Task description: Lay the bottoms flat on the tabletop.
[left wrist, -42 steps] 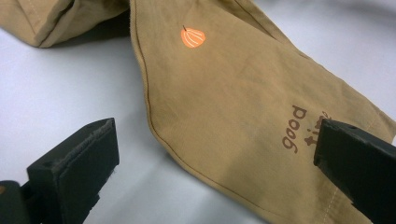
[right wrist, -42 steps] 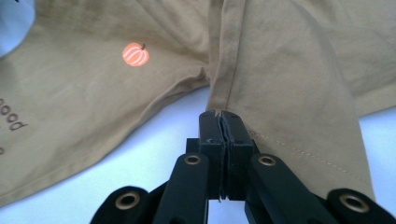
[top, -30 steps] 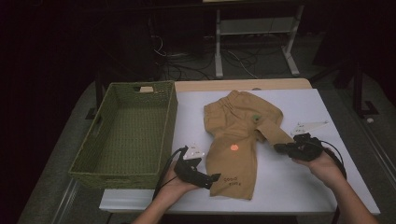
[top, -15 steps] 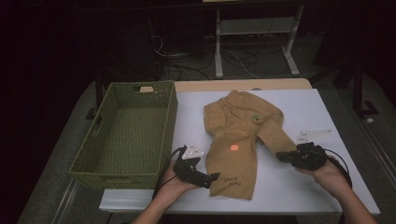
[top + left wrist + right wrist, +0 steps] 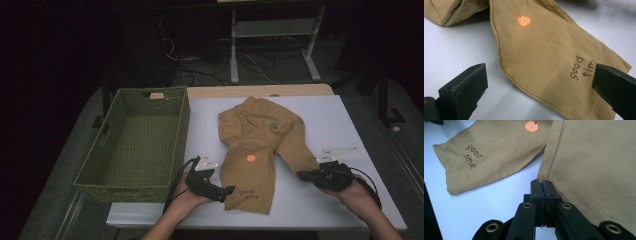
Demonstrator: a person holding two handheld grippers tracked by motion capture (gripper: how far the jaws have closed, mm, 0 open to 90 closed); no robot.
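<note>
a pair of tan trousers [image 5: 260,145] lies flat on the white worktop [image 5: 345,120], waistband toward the far edge and the two legs spread toward the person. an orange pumpkin print [image 5: 251,158] sits on the leg at the left of the high view, and the words "good time" [image 5: 581,68] are printed in brown near that leg's hem. a small green mark [image 5: 274,126] shows on the other leg's upper part. a green woven basket [image 5: 182,130] stands on the worktop just left of the trousers.

the left gripper [image 5: 227,190] rests low at the near edge, beside the hem of the printed leg; in the left gripper view its jaws stand wide apart, with the hem corner lying between them and not pinched. the right gripper [image 5: 301,175] sits at the hem of the other leg; in the right gripper view its jaws are pressed together right at the edge of the cloth, and whether any fabric is caught between them cannot be told. a hand [image 5: 357,195] holds the right gripper, and its cable [image 5: 367,182] loops beside the wrist.
</note>
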